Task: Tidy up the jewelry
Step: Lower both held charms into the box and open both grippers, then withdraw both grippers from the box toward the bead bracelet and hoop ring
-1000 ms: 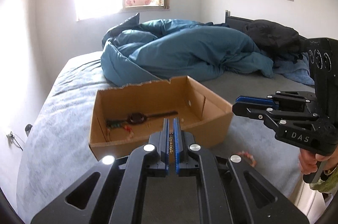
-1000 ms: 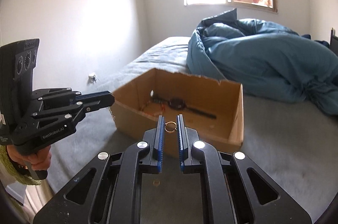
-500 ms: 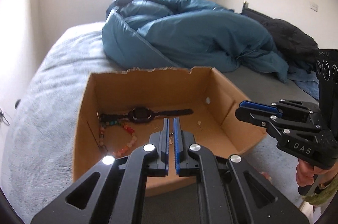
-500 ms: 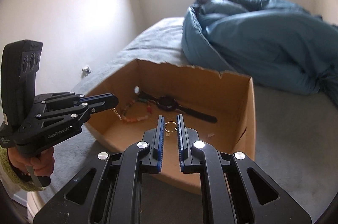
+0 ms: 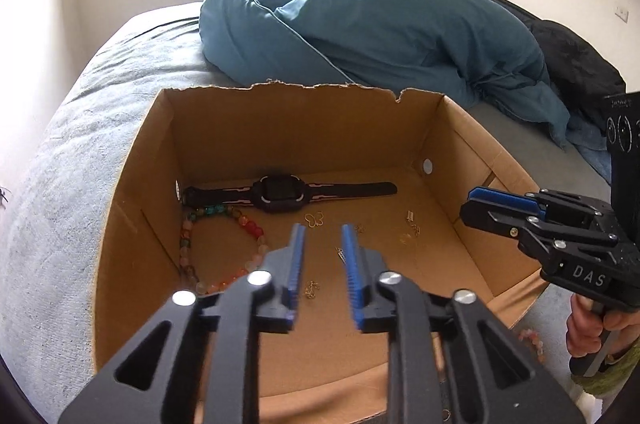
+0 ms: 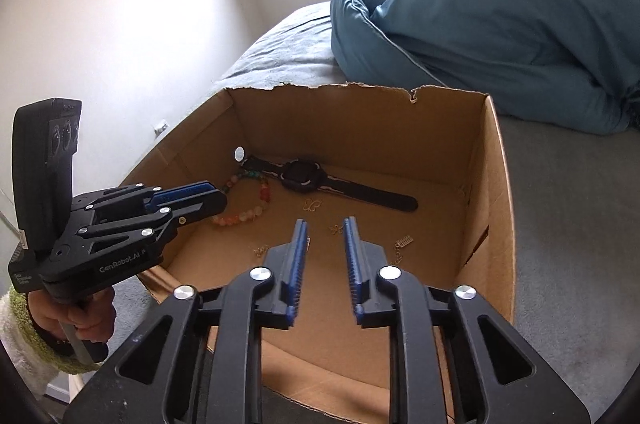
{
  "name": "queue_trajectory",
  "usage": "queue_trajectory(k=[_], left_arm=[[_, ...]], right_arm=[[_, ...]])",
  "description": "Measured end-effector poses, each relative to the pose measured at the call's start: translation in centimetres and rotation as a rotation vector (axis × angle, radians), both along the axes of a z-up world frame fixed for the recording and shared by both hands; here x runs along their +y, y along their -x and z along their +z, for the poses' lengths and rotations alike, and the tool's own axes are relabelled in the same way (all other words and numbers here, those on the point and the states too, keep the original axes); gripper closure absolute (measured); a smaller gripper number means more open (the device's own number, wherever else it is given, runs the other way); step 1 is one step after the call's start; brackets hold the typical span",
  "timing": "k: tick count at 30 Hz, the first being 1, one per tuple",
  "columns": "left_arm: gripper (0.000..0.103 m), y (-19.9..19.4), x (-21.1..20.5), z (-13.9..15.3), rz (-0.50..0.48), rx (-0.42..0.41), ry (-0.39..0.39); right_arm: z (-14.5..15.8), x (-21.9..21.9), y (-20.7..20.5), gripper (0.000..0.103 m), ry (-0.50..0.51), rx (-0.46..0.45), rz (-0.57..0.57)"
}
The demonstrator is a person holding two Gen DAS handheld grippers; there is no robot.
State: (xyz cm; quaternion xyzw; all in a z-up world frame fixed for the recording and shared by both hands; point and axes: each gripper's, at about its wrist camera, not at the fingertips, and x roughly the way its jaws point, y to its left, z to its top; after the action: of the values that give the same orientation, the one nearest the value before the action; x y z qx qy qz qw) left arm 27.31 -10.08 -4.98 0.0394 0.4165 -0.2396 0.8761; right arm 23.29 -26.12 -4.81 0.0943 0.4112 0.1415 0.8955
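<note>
An open cardboard box [image 5: 132, 191] [image 6: 498, 207] sits on the bed. Inside lie a black watch [image 5: 280, 189] [image 6: 304, 175], a coloured bead bracelet [image 5: 224, 248] [image 6: 248, 209], a gold butterfly piece [image 5: 315, 220] [image 6: 312, 204] and several small gold pieces such as a chain [image 5: 311, 288]. My left gripper [image 5: 322, 230] [image 6: 208, 197] is open and empty above the box's near edge. My right gripper [image 6: 325, 226] [image 5: 476, 201] is open and empty over the box's right side.
A rumpled teal duvet [image 5: 360, 23] [image 6: 500, 15] lies behind the box. A dark garment [image 5: 572, 59] sits at the far right. A bead bracelet [image 5: 532, 342] lies on the grey sheet outside the box, by the right hand. White walls close the left side.
Both grippers moved forward and tipped down over the box, then opened. The left let go of a gold chain and the right let go of a gold ring; both dropped into the box.
</note>
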Motion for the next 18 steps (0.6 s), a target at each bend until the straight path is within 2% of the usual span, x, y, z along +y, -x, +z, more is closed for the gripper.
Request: queue_trajectory(k=[5,9,18], left_arm=[[0.069,0.3,0.3,0.7,0.011,-0.014,0.013],[0.064,1.6,0.9,2.4,0.023,-0.061,0.038],[0.06,8.2,3.3,6.3,0.046,-0.15,0.087]], right_arm=[[0.7,-0.8,0.6,0.077,-0.022,-0.018,-0.024],[2.3,-1.7,1.9,0.075,-0.036,-0.051,-0.046],[6.3,-3.8,8.8,0.065,-0.028,-0.153,-0.106]])
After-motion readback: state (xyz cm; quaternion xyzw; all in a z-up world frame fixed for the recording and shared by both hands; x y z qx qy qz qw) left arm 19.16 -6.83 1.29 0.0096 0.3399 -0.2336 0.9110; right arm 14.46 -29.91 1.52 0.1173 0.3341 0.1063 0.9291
